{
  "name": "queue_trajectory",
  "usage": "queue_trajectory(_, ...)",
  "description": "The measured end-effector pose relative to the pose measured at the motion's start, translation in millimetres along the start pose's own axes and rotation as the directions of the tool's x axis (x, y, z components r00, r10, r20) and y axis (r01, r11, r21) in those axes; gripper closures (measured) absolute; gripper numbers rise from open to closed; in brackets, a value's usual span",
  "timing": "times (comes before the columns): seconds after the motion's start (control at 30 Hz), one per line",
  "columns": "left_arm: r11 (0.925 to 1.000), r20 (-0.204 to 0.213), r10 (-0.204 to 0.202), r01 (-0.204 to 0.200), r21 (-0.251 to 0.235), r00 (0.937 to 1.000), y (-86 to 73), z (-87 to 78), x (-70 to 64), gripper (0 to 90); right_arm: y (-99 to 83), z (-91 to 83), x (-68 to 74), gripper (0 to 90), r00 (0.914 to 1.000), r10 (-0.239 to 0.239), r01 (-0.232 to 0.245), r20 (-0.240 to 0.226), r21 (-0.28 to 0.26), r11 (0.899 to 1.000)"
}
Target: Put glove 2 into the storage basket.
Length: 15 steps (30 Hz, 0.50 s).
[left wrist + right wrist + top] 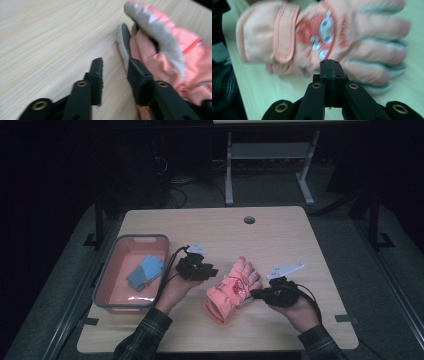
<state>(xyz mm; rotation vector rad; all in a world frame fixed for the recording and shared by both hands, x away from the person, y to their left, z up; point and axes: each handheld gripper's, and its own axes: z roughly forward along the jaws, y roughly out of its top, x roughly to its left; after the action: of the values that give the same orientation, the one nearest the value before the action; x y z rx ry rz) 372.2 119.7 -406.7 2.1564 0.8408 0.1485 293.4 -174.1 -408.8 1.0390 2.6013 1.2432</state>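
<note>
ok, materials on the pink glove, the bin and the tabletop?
Pink glove: looks like padded woven synthetic, matte, puffy quilted fingers, with grey, smoother palm-side patches, possibly faux leather. Bin: seems moulded plastic, grey rim, pink inside with a slight sheen. Tabletop: light wood-grain surface, probably laminate, since the grain is flat and even; real veneer can't be ruled out.

Black tongs [329, 65] (brass rivets), plaid sleeves [145, 332].
</note>
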Motion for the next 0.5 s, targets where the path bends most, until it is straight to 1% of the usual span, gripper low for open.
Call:
queue_trajectory(0.07, 0.9999, 0.012, 0.005, -0.005, -0.009, 0.9999, 3.0, -6.9, -0.5, 55.9, 6.4, -2.2, -2.5, 90.0, 0.9999, 0.003, -0.003, 0.011, -0.017, 1.0)
queue_trajectory(0.1, 0.9999, 0.016, 0.002, -0.002, -0.017, 0.9999, 4.4, -9.5, -1.5, 53.0, 9.4, -1.9, -4.7, 90.0, 0.9997, -0.01, 0.01, 0.02, -0.025, 1.0)
queue_trajectory(0.13, 0.9998, 0.021, 0.011, -0.011, -0.014, 0.9997, 6.1, -12.3, -2.3, 49.6, 12.6, -1.8, -5.6, 90.0, 0.9997, -0.004, 0.004, 0.024, -0.03, 1.0)
queue_trajectory(0.17, 0.9996, 0.027, 0.007, -0.006, -0.027, 0.9996, 7.3, -14.1, -4.0, 46.3, 15.1, -1.2, -7.3, 90.0, 0.9995, -0.008, 0.009, 0.03, -0.036, 0.999)
queue_trajectory(0.27, 0.9991, 0.051, 0.013, -0.011, -0.042, 0.9986, 11.8, -19.3, -7.2, 39.5, 22.0, 2.1, -10.7, 90.0, 0.9995, -0.007, 0.009, 0.032, -0.055, 0.998)
queue_trajectory(0.33, 0.9986, 0.06, 0.019, -0.016, -0.051, 0.998, 13.6, -21.1, -9.4, 37.1, 26.3, 4.9, -11.8, 90.0, 0.9995, -0.013, 0.014, 0.028, -0.071, 0.997)
queue_trajectory(0.43, 0.9989, 0.077, 0.026, -0.023, -0.04, 0.9967, 13.5, -19.3, -12.0, 34.3, 33.0, 9.3, -12.5, 90.0, 0.9995, -0.018, 0.02, 0.027, -0.093, 0.995)
queue_trajectory(0.5, 0.9991, 0.089, 0.04, -0.038, -0.019, 0.9952, 12.2, -15.9, -14.1, 32.2, 36.6, 12.7, -13.5, 90.0, 0.9993, -0.023, 0.026, 0.029, -0.1, 0.995)
